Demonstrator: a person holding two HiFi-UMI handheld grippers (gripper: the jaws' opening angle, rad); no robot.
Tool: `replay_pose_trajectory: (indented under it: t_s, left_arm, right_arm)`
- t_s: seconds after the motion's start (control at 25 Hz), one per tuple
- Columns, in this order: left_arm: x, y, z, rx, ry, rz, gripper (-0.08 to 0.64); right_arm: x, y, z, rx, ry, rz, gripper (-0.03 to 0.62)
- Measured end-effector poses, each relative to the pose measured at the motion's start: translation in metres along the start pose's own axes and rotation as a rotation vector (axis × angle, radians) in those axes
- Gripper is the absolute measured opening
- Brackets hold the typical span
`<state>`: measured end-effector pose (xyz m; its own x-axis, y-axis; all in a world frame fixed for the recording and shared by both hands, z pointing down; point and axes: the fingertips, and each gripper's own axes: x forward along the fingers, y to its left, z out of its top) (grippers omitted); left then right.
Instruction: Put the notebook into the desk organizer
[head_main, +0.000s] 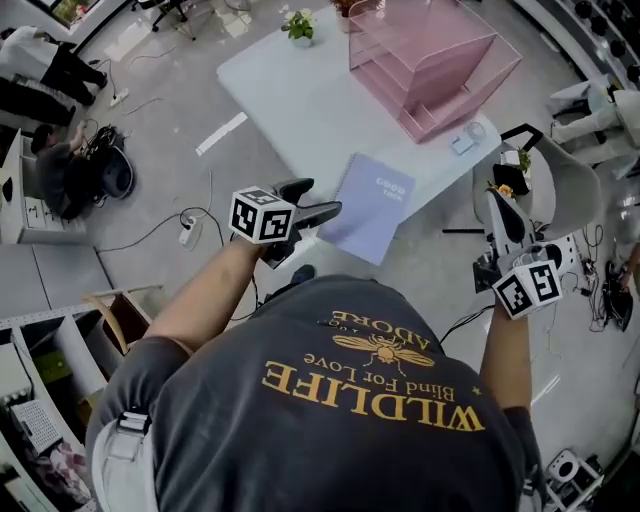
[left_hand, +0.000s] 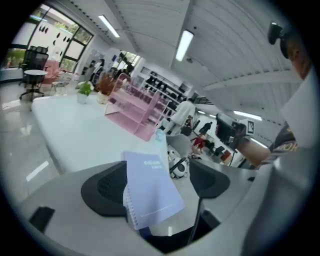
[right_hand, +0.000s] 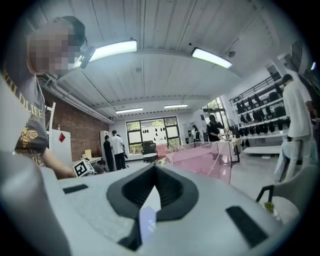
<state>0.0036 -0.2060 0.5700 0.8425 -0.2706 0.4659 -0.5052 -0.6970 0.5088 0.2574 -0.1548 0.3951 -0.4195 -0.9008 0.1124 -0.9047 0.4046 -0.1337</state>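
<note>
A lavender spiral notebook (head_main: 375, 205) lies at the near corner of the white table (head_main: 300, 100), its near end past the edge. My left gripper (head_main: 322, 205) is open, one jaw on each side of that near end. In the left gripper view the notebook (left_hand: 150, 190) leans by the left pad (left_hand: 102, 187), with a clear gap to the right pad. The pink desk organizer (head_main: 430, 60) stands at the table's far end, also visible from the left gripper (left_hand: 135, 112). My right gripper (head_main: 497, 197) is shut and empty, off the table's right side; beneath its closed tips (right_hand: 155, 167) a strip of notebook (right_hand: 147, 222) shows.
A small potted plant (head_main: 298, 25) stands at the table's far left. A small white and blue item (head_main: 463, 140) lies near the organizer's front. A white chair (head_main: 560, 185) stands right of the table. Cables and a power strip (head_main: 188, 232) lie on the floor at left.
</note>
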Motion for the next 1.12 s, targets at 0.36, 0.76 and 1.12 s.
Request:
replay_pose_trajectory:
  t_s: [0.36, 0.76, 1.12]
  left_arm:
    - [0.024, 0.061, -0.123, -0.285, 0.353, 0.080, 0.340]
    - [0.064, 0.044, -0.169, -0.446, 0.636, -0.136, 0.208]
    - [0.060, 0.030, -0.153, -0.479, 0.622, -0.146, 0.043]
  right_arm:
    - [0.007, -0.011, -0.051, 0.077, 0.074, 0.019, 0.000]
    - [0.005, 0.005, -0.076, 0.129, 0.145, -0.064, 0.000]
    - [-0.008, 0.005, -0.077, 0.142, 0.165, -0.086, 0.000]
